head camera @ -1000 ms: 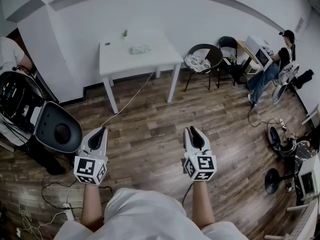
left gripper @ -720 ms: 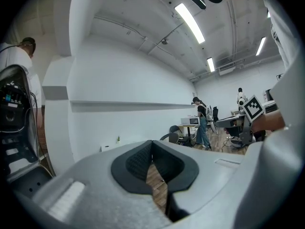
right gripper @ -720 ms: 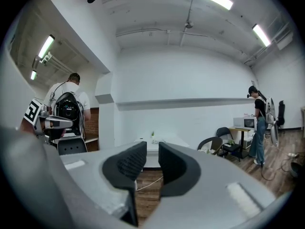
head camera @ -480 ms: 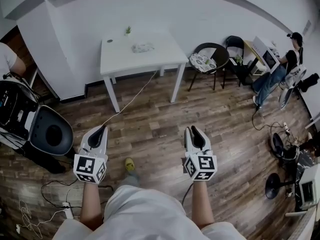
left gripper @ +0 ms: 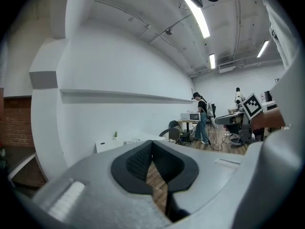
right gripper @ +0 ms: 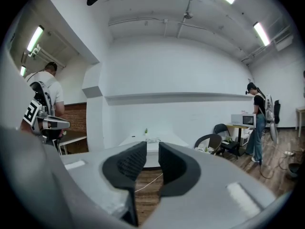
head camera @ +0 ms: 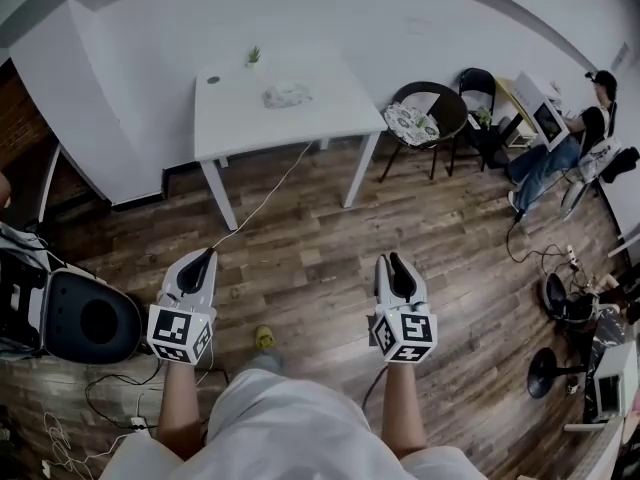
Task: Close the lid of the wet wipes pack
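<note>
The wet wipes pack (head camera: 286,95) lies on a white table (head camera: 325,113) by the far wall, well ahead of both grippers; whether its lid stands open I cannot tell at this distance. A small plant (head camera: 252,59) stands behind it. My left gripper (head camera: 207,257) hangs over the wooden floor with its tips together and nothing in it. My right gripper (head camera: 394,262) is level with it, open, with a clear gap between the pads. In the left gripper view the pack (left gripper: 132,140) shows just left of the gripper (left gripper: 151,143). In the right gripper view the pack (right gripper: 153,140) lies above the gripper (right gripper: 152,148).
A black round chair (head camera: 428,116) stands right of the table, and a person (head camera: 575,133) sits at a desk further right. A black round machine (head camera: 85,318) sits at the left. A white cable (head camera: 262,200) runs across the floor from the table. A fan stand (head camera: 548,370) is at the right.
The person has walked toward the table, so it looks larger and nearer. Both grippers came forward together with their jaws unchanged. The black machine at the left has slid back and down in view.
</note>
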Motion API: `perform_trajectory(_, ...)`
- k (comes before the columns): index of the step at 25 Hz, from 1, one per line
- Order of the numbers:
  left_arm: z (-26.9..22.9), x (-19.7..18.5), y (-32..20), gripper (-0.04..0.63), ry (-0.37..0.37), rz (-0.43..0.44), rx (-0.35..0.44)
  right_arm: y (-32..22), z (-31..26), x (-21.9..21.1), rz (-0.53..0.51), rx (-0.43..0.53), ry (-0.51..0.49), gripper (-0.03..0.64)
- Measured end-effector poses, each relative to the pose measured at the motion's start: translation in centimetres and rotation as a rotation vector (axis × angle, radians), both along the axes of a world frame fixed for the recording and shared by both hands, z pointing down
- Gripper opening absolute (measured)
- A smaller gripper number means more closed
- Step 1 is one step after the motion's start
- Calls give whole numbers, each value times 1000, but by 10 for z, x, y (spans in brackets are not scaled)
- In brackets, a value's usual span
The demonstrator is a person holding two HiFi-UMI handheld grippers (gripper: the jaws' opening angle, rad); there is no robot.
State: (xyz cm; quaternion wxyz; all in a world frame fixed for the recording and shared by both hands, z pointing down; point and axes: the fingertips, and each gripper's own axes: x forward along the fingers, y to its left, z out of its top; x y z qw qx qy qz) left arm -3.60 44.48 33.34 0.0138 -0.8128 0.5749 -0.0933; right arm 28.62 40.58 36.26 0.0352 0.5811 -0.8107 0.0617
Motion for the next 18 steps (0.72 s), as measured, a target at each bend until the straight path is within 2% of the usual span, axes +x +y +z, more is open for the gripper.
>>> perform_trajectory(7,4,-61,-84,0,27,0,-15,-83,-2,-49,30,-21,23,83)
perform_trajectory(12,5,-98,-125,0,50,9,-5,-120,-9,-85,42,-6,45,83)
perform_trajectory(18,10,-114,-163,0,50,42,1,-153,-6,-106,50,-7,52,83)
